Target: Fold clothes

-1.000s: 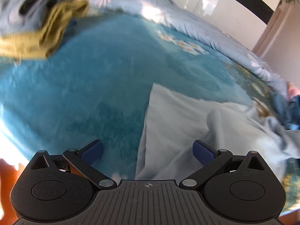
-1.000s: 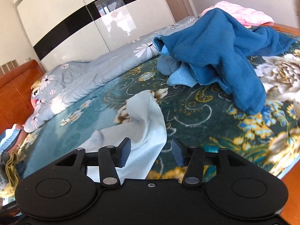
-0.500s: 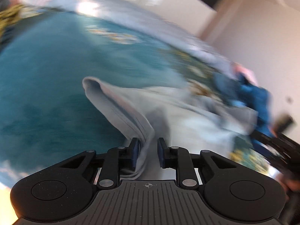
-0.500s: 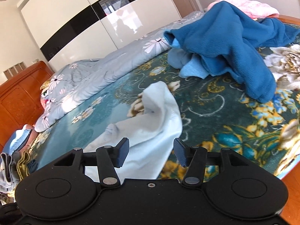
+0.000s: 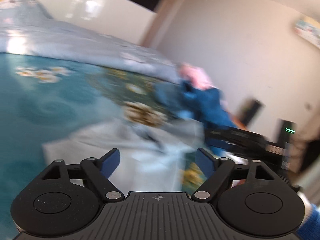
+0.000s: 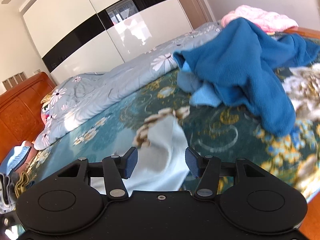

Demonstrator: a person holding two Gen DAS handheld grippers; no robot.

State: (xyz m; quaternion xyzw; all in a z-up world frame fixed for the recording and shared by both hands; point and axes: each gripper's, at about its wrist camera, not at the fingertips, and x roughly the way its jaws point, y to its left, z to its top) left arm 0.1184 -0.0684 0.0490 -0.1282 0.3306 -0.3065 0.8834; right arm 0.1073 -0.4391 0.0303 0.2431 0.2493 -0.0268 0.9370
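Observation:
A pale grey-white garment (image 5: 124,148) lies on the teal floral bedspread (image 5: 40,100). My left gripper (image 5: 158,161) is open just above the garment's near part, nothing between its blue pads; the view is blurred. The garment also shows in the right wrist view (image 6: 164,150), folded into a rumpled strip. My right gripper (image 6: 161,163) is open with the cloth lying between and below its pads, not pinched. The right gripper also shows in the left wrist view (image 5: 236,140) at the right.
A dark blue fleece pile (image 6: 240,72) with a pink garment (image 6: 262,17) lies at the far right of the bed. A grey floral duvet (image 6: 104,92) runs along the back. An orange headboard (image 6: 18,108) and folded clothes (image 6: 12,182) sit at the left.
My left gripper closed on the garment's edge half a second ago, swung right with it, and has now opened and let go. The right gripper stayed open and shifted slightly.

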